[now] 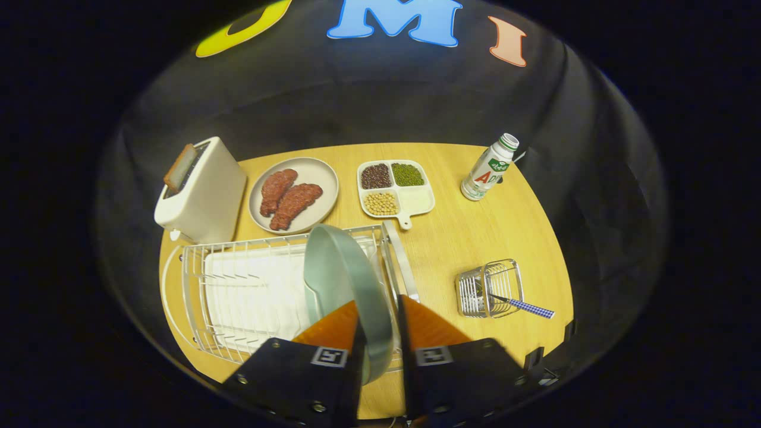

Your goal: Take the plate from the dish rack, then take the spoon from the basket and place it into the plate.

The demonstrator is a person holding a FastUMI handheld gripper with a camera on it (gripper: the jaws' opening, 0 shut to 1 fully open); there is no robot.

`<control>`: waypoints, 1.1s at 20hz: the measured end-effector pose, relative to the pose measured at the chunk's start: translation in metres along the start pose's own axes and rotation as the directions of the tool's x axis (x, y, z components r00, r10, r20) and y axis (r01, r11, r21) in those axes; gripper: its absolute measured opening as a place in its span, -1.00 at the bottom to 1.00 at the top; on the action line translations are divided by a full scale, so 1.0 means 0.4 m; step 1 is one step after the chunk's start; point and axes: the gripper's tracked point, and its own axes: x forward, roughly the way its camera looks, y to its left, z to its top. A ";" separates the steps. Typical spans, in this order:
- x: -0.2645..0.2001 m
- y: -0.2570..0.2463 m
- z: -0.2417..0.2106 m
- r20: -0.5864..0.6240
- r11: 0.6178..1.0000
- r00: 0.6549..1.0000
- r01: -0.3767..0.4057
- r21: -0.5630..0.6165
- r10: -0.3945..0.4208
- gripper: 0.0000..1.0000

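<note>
Gripper [380, 324] fingers clamping upright plate [345, 273] rim, spoon [523, 305] bowl hidden in basket [490, 288]

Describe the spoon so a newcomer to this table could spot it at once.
Start at the white dish rack, where the gripper has its fingers either side of the pale green plate. Look across the wooden table to the small wire basket beyond the rack's far side. The spoon pokes out of it, the only thing with a blue checked handle.

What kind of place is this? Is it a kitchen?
Probably a pretend kitchen set up on a table: there is a toaster, a dish rack, and the gripper with its fingers around a plate's rim.
</note>
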 end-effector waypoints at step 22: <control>-0.163 -0.022 0.120 0.170 0.971 0.973 0.181 -0.156 -0.154 -0.80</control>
